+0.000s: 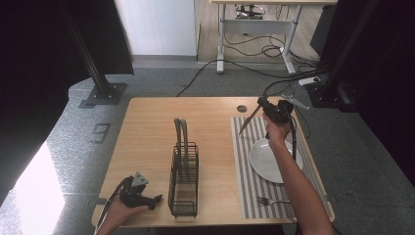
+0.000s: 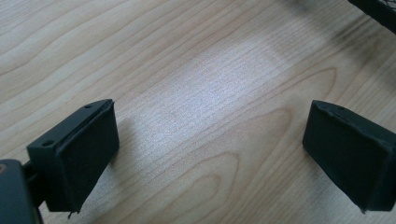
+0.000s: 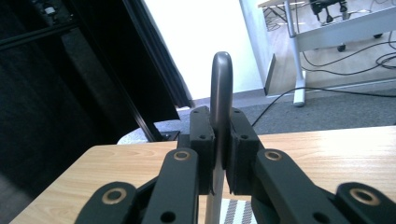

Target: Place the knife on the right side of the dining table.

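Altogether one plate [image 1: 274, 159], one fork [image 1: 272, 200], one rack [image 1: 183, 181]

wooden table [image 1: 147, 127], round hole [image 1: 242, 108] near its 12 o'clock edge. black wire basket [image 1: 183, 188] at 6 o'clock of centre, two grey utensil handles [image 1: 181, 128] standing up from it. striped mat [image 1: 247, 161] at 3 o'clock, bearing a white plate [image 1: 264, 159]; fork [image 1: 270, 200] at the plate's 6 o'clock. cables on the floor [image 1: 254, 46] beyond.
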Demonstrator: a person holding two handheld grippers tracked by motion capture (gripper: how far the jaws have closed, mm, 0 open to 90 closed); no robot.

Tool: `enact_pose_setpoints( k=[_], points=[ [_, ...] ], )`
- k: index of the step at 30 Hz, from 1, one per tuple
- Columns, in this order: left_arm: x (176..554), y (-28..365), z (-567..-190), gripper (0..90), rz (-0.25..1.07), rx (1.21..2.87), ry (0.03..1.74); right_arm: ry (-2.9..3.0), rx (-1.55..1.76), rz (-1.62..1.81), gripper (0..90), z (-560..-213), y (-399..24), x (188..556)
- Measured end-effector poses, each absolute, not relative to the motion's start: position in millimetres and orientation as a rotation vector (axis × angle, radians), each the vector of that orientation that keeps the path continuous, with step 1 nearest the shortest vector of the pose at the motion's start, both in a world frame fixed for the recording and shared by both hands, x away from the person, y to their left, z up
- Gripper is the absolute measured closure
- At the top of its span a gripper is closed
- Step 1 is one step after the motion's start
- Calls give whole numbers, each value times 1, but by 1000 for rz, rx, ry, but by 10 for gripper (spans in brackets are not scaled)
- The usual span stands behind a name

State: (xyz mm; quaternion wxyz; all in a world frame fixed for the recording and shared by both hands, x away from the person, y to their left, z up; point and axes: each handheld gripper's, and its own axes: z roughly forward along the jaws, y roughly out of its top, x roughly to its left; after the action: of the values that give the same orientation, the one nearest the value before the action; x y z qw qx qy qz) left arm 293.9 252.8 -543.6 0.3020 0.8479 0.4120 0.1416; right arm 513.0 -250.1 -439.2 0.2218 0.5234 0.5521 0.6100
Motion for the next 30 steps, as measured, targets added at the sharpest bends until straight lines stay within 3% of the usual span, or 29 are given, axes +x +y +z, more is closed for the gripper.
enact_pose_setpoints(
  k=[30],
  points=[
    [294,253,-544,33,377,2247,1093,1497,1539,1618,804,-454,-280,519]
  ],
)
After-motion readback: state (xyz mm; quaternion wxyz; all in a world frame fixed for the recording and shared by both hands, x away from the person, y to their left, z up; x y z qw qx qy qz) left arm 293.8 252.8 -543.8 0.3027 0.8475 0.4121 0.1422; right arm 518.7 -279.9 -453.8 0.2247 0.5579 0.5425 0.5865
